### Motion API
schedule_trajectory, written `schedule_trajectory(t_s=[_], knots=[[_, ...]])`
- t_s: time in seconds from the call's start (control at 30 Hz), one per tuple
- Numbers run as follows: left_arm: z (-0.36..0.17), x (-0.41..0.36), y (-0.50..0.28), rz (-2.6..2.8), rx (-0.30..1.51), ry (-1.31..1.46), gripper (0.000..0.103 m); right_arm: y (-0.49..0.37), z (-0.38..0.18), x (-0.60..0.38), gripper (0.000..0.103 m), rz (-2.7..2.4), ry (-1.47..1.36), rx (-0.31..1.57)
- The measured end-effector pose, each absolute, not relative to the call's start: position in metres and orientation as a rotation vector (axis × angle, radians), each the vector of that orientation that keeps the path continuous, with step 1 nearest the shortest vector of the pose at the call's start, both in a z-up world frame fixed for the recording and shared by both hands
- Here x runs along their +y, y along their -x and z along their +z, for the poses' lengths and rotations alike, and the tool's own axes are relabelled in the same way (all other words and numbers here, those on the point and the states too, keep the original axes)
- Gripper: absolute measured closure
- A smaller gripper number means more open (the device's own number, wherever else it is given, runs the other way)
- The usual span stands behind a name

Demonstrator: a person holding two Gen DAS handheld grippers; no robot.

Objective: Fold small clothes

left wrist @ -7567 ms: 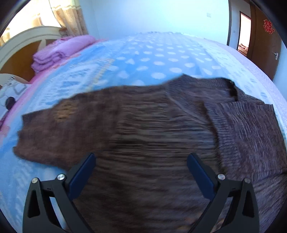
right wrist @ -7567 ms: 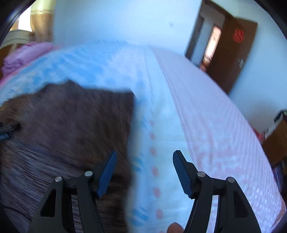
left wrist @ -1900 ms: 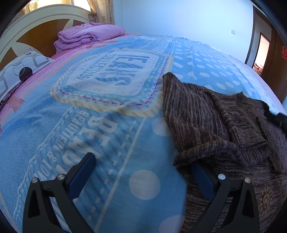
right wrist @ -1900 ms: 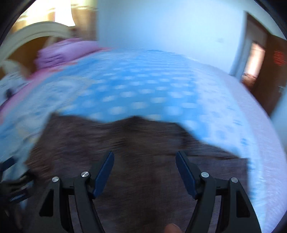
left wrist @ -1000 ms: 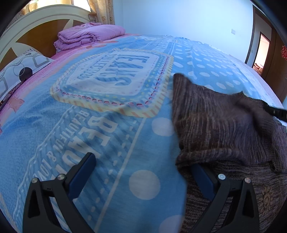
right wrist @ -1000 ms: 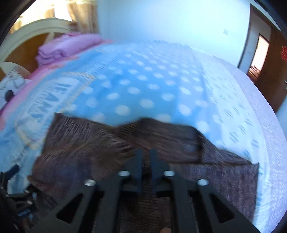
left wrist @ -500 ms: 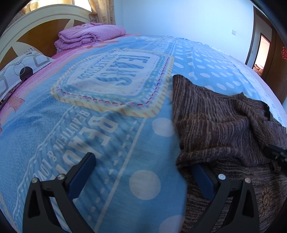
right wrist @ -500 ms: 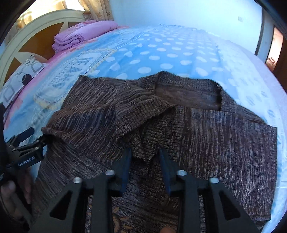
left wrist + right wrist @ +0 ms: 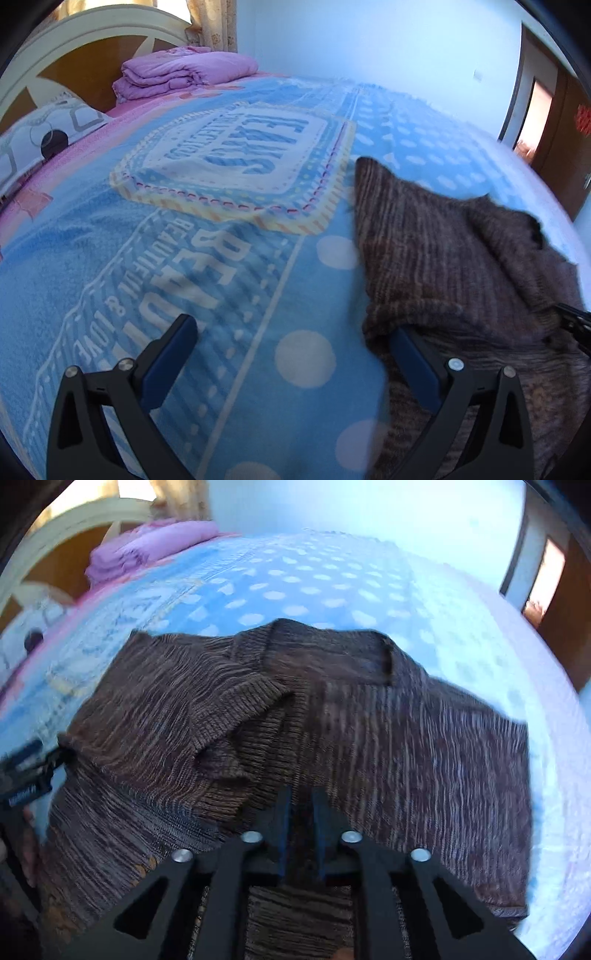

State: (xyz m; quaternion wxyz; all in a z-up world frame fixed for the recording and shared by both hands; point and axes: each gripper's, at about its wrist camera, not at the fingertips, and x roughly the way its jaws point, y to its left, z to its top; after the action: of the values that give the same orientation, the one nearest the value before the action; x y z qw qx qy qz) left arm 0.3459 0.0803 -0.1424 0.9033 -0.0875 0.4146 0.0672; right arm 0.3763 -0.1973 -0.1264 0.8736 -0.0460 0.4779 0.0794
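Sweater [image 9: 388,738] flat on bed [image 9: 332,576], collar toward far wall.

Pale blue walls [image 9: 369,40], an arched headboard [image 9: 85,40], a brown door [image 9: 565,122], sunlit.

The blue bedspread [image 9: 229,280] is showing, upside down from the left wrist view, large white letters reading "BEAUTIFUL & LOVE". Its framed patch [image 9: 243,155] is bearing striped letters, probably "JEANS", with a smaller, illegible line beside them.
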Motion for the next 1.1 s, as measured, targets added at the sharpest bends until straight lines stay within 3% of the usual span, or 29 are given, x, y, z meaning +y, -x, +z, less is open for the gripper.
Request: schedule_trajectory(t_s=[0.03,0.2,0.4,0.43,0.5,0.8,1.03,1.1], knots=[[-0.139,0.084,-0.341,0.132,0.830,0.207,0.000,-0.375,-0.123,-0.202,0.070,0.168,0.073,0.983],[-0.122,0.107,-0.313,0.190,0.649,0.348,0.000,-0.377,-0.102,-0.195,0.069,0.251,0.028,0.897],[-0.128,0.080,-0.362,0.226,0.795,0.177,0.000,-0.400,-0.126,-0.147,0.070,0.298,0.123,0.989],[-0.131,0.076,-0.366,0.219,0.814,0.148,0.000,-0.403,-0.129,-0.142,0.073,0.277,0.156,0.993],[-0.142,0.064,-0.375,0.213,0.882,0.067,0.000,-0.407,-0.129,-0.139,0.097,0.241,0.198,0.970],[-0.144,0.061,-0.370,0.228,0.872,0.027,0.000,-0.442,-0.102,-0.209,0.097,-0.050,0.162,0.875],[-0.143,0.071,-0.357,0.213,0.887,0.041,0.000,-0.387,-0.097,-0.179,0.096,0.297,0.079,0.872],[-0.143,0.073,-0.355,0.214,0.894,0.039,0.000,-0.367,-0.102,-0.154,0.088,0.398,0.147,0.876]])
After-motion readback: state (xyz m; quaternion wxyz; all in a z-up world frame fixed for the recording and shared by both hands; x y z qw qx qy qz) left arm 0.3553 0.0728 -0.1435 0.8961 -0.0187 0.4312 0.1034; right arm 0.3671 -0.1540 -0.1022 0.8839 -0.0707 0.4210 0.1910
